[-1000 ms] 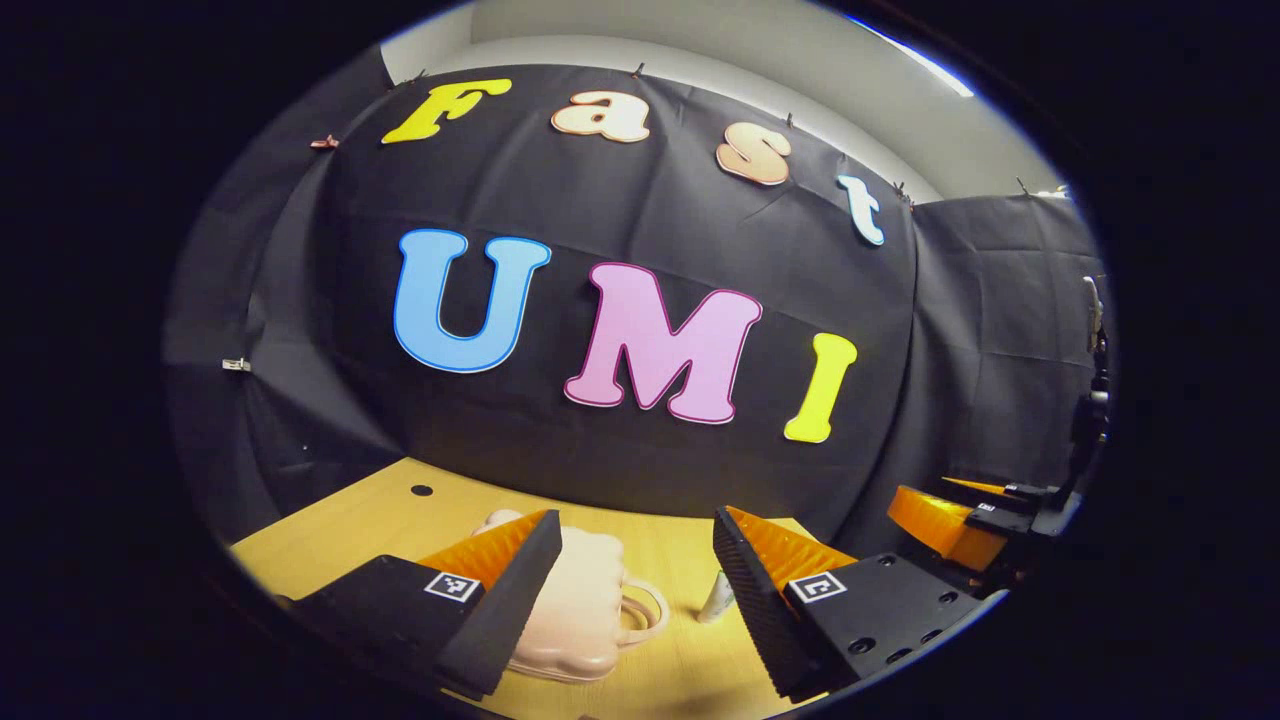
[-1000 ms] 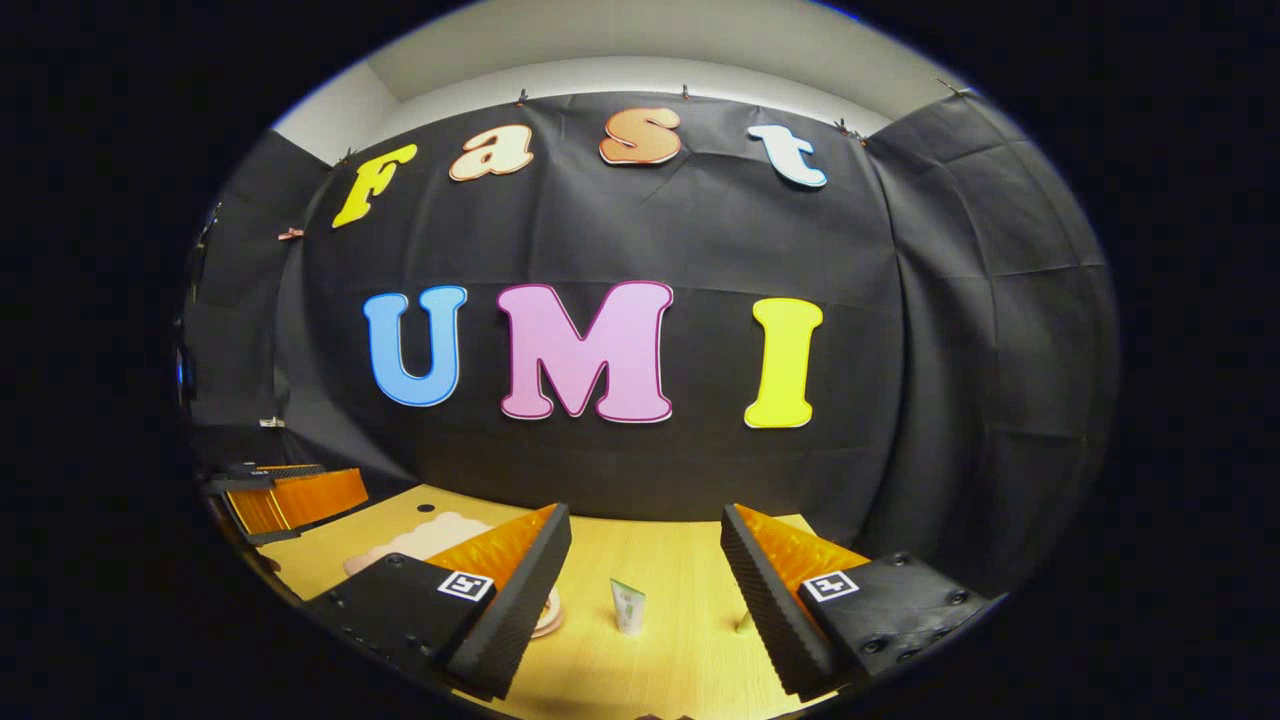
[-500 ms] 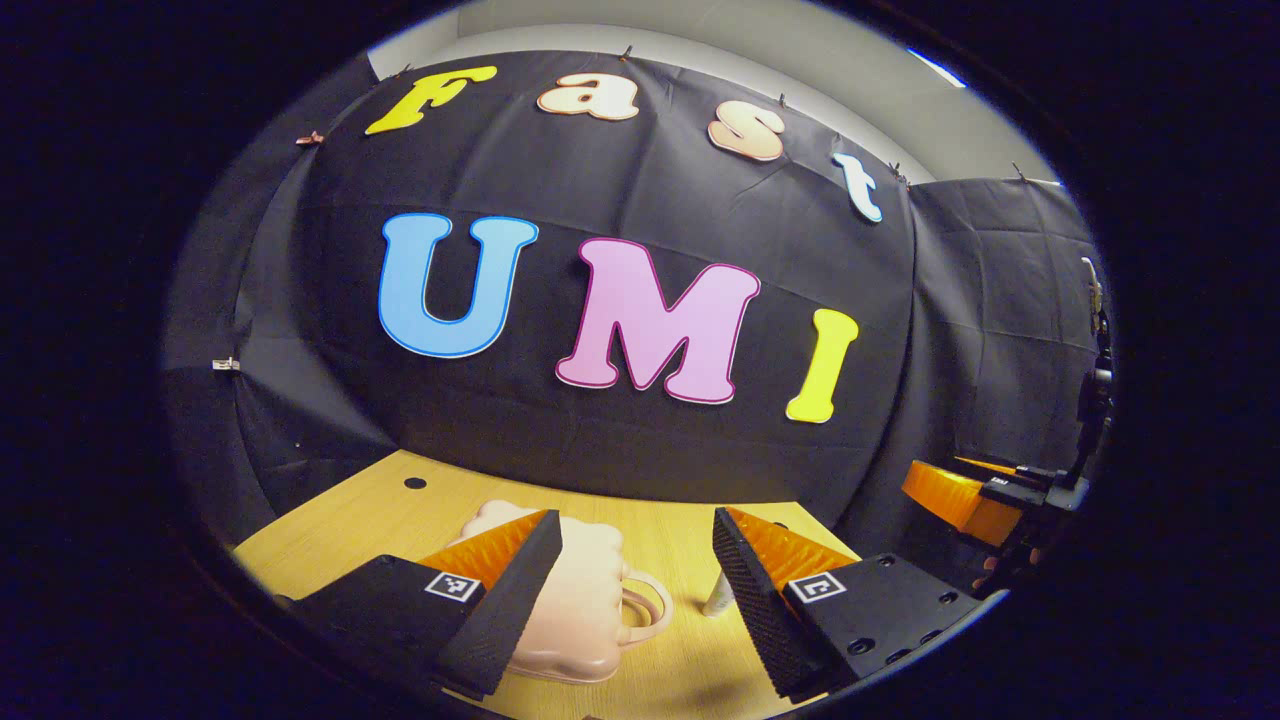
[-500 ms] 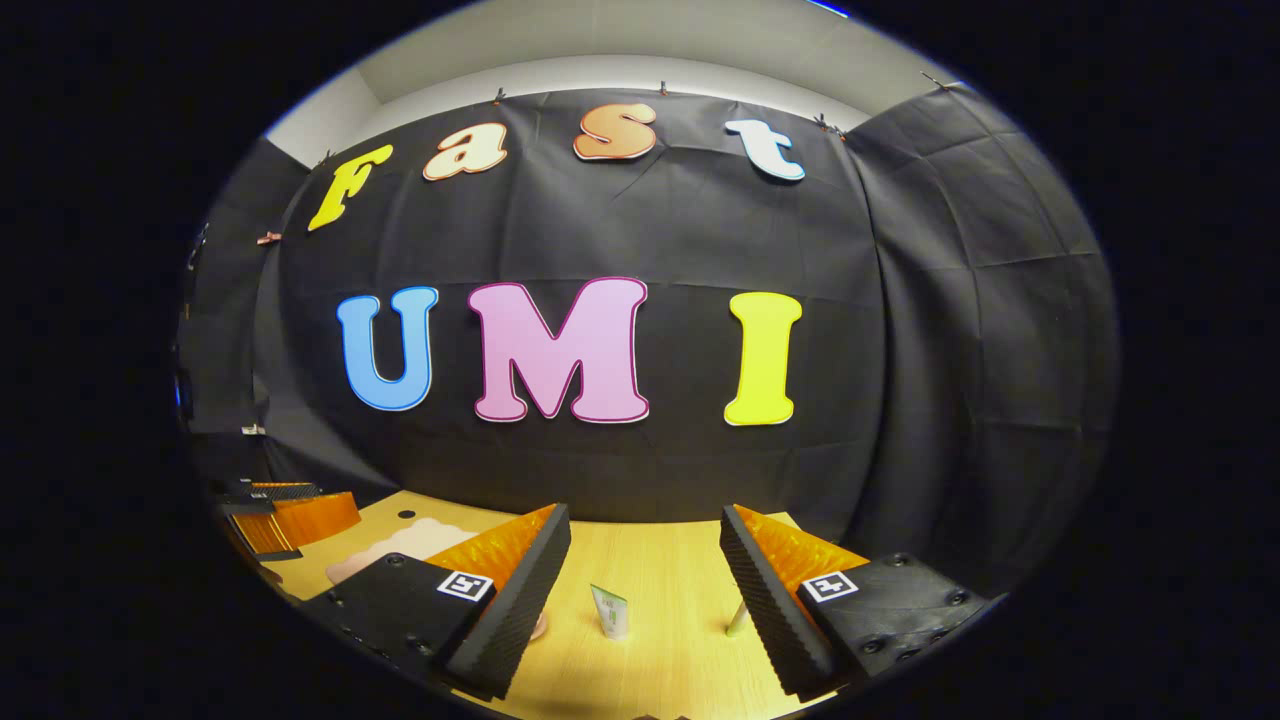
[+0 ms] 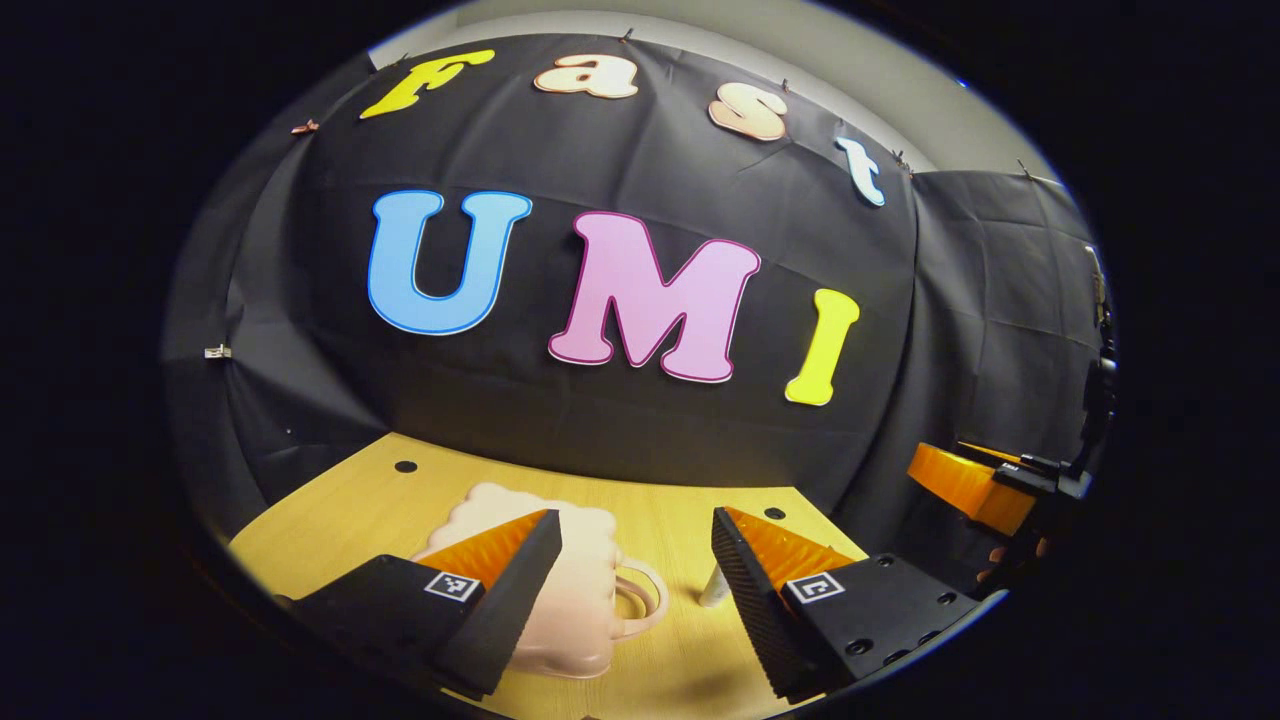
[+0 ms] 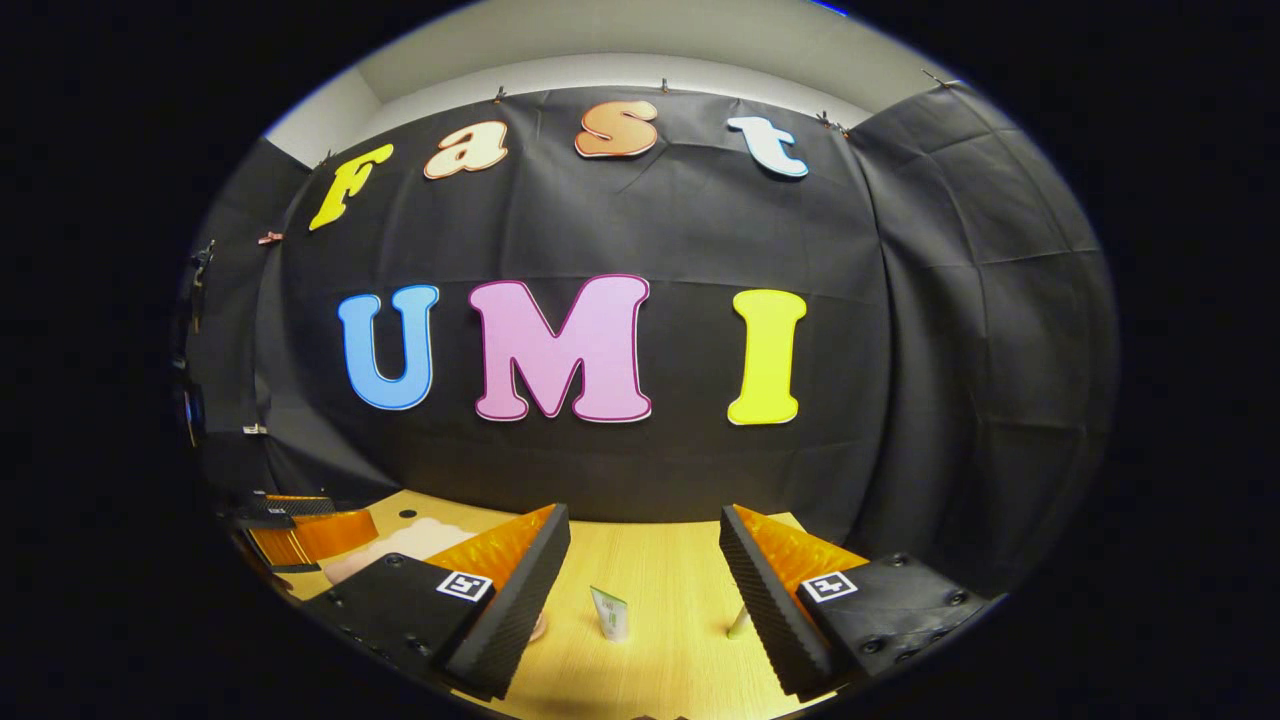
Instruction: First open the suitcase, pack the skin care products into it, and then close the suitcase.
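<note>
The closed pink suitcase (image 5: 560,600) lies on the wooden table (image 5: 350,510), and is best steadied by the wide-open, empty left gripper (image 5: 635,590) before its lid is raised. A standing tube (image 6: 610,613) is framed by the open, empty right gripper (image 6: 645,590); another item (image 6: 737,622) is half hidden by a finger.

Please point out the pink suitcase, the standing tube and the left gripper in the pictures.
pink suitcase (image 5: 585,610): left gripper view, on its lid.
standing tube (image 6: 610,612): right gripper view, on its body.
left gripper (image 5: 632,590): left gripper view, between its fingertips.
</note>
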A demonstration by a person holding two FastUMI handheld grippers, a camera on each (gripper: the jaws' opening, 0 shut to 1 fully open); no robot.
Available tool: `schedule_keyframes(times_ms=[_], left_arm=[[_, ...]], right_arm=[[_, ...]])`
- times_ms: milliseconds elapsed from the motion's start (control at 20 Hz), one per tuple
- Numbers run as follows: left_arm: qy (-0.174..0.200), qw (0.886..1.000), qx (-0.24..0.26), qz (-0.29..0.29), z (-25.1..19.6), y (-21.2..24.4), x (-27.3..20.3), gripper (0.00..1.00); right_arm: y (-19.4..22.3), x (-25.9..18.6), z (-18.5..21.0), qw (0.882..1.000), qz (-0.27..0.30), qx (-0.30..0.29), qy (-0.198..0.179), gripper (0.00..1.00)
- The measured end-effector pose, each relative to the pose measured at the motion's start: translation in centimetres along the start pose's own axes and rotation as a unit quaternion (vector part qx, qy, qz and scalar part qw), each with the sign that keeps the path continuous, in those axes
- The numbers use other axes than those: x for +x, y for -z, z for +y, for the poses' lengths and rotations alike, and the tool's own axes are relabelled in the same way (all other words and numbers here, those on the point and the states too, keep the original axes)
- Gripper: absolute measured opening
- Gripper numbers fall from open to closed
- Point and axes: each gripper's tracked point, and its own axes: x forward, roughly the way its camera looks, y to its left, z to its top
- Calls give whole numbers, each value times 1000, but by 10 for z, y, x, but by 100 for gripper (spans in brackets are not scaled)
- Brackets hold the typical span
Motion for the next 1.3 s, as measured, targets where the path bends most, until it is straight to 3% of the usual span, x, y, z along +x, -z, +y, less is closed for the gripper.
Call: schedule_keyframes(times_ms=[250,500,650,850,950,1050,1200,1300], left_arm=[[32,996,-20,80,-24,48,34,96],[63,986,1,156,-51,106,79,94],[69,978,12,195,-58,139,108,88],[49,963,27,262,-54,192,138,86],[33,956,60,284,-46,210,150,85],[8,952,80,294,-40,220,164,73],[-41,936,94,337,-26,245,174,73],[-57,929,90,355,-21,257,177,65]], right_arm=[[5,10,-10,1000,8,1,2,96],[9,10,-28,999,2,-43,-2,96],[29,10,-42,999,21,-48,5,96],[47,12,-65,998,47,-45,22,96],[54,15,-73,997,58,-37,27,96],[64,18,-83,996,71,-47,34,93],[71,21,-96,995,83,-35,45,97],[73,24,-97,995,84,-28,40,96]])
